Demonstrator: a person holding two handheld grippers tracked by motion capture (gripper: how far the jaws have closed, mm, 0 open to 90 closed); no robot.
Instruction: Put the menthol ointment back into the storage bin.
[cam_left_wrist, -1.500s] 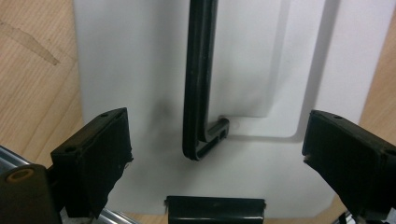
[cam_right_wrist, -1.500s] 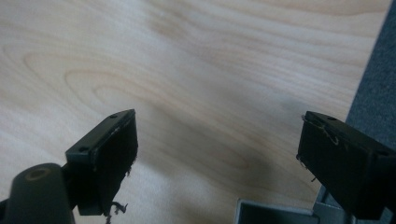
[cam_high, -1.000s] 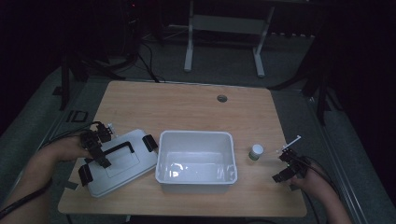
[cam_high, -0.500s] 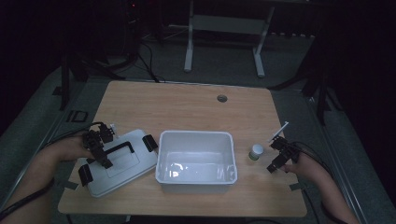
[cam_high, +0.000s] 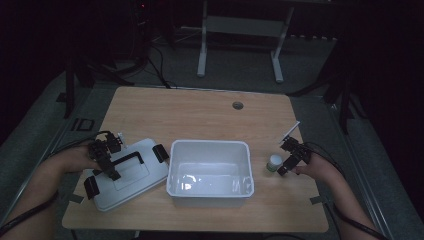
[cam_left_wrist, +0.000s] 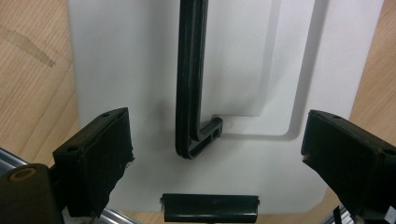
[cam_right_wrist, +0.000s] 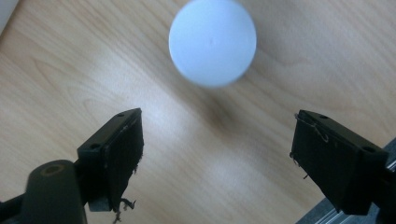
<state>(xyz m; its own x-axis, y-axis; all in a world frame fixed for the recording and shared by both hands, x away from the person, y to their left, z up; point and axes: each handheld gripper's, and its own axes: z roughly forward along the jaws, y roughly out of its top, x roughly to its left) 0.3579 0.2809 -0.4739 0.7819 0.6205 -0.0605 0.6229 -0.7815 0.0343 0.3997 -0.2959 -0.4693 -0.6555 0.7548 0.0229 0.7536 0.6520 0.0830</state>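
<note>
A white bin (cam_high: 176, 165) stands at the table's front middle. To its left lies a white lid (cam_high: 145, 177) with a black handle (cam_left_wrist: 189, 84) and black clips. My left gripper (cam_high: 106, 161) hovers over the lid, open, its jaws straddling the handle's end (cam_left_wrist: 217, 135). Right of the bin stands a small bottle (cam_high: 273, 162) with a round white cap (cam_right_wrist: 212, 42). My right gripper (cam_high: 284, 167) sits just right of it, open. Its jaws have just been closing a little, with bare table between them (cam_right_wrist: 217, 140) and the cap just beyond the tips.
The wooden table (cam_high: 200, 115) has a round cable hole (cam_high: 237, 105) near its far edge. A thin white stick (cam_high: 291, 130) rises from the right gripper. Cables trail off both grippers. Dark floor and a metal stand (cam_high: 240, 30) lie beyond.
My right hand has moved left and away from the front edge, up to the small bottle. The left hand and the lid have stayed put.
</note>
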